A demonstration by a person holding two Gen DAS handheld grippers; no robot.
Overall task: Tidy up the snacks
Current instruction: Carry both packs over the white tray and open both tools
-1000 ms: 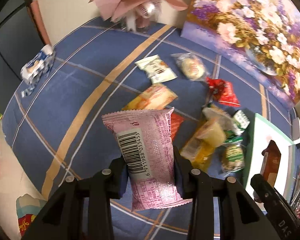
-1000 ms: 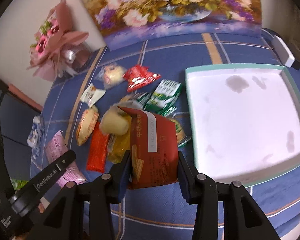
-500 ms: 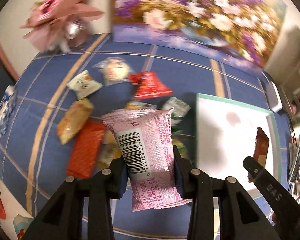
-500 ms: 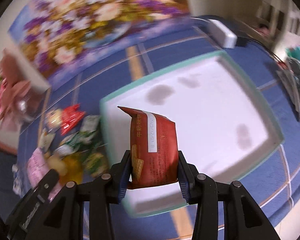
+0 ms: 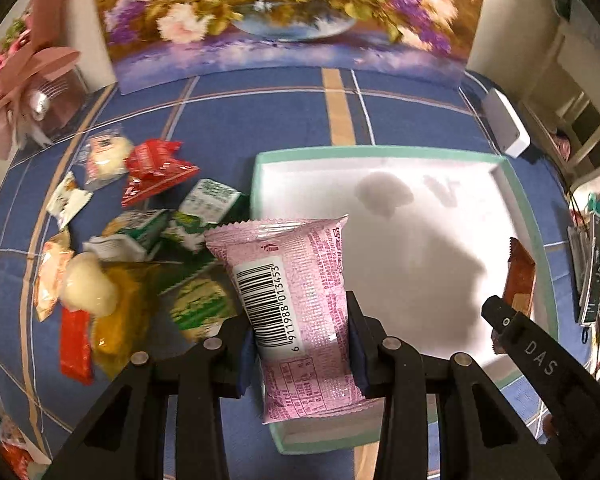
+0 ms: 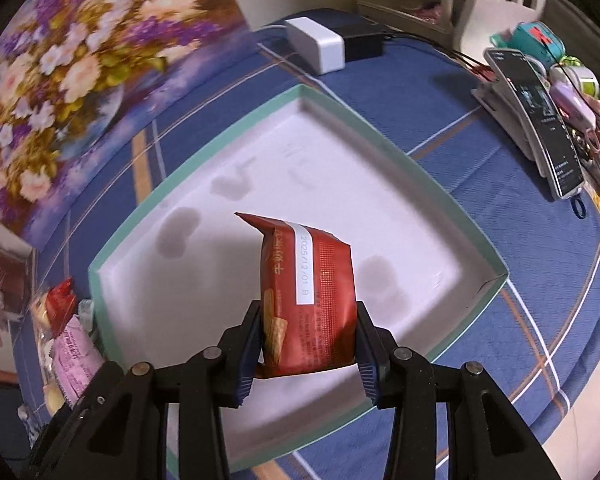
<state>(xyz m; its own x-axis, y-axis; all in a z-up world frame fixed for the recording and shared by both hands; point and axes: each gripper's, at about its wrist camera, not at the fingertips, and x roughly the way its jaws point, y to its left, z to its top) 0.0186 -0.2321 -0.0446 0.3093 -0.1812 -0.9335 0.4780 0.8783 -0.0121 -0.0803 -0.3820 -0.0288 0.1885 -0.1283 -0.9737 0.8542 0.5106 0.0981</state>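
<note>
My left gripper (image 5: pixel 300 344) is shut on a pink snack packet (image 5: pixel 296 304) with a barcode, held over the near left corner of the white tray with a teal rim (image 5: pixel 380 151). My right gripper (image 6: pixel 308 344) is shut on a dark red snack packet (image 6: pixel 308 300), which hangs above the bare white floor of the same tray (image 6: pixel 204 148). In the left wrist view the red packet (image 5: pixel 520 276) and the right gripper's finger (image 5: pixel 540 360) show at the tray's right side. In the right wrist view the pink packet (image 6: pixel 76 356) shows at the lower left.
A pile of loose snacks lies left of the tray: red packets (image 5: pixel 152 170), green ones (image 5: pixel 212 200), yellow ones (image 5: pixel 112 312). A flower painting (image 5: pixel 284 16) leans at the back, a pink bouquet (image 5: pixel 28 80) at far left. A white charger (image 6: pixel 316 42) and a phone (image 6: pixel 540 116) sit beyond the tray.
Both grippers have swung right from above the snack pile to above the white tray, each rolling as it went and still gripping its packet.
</note>
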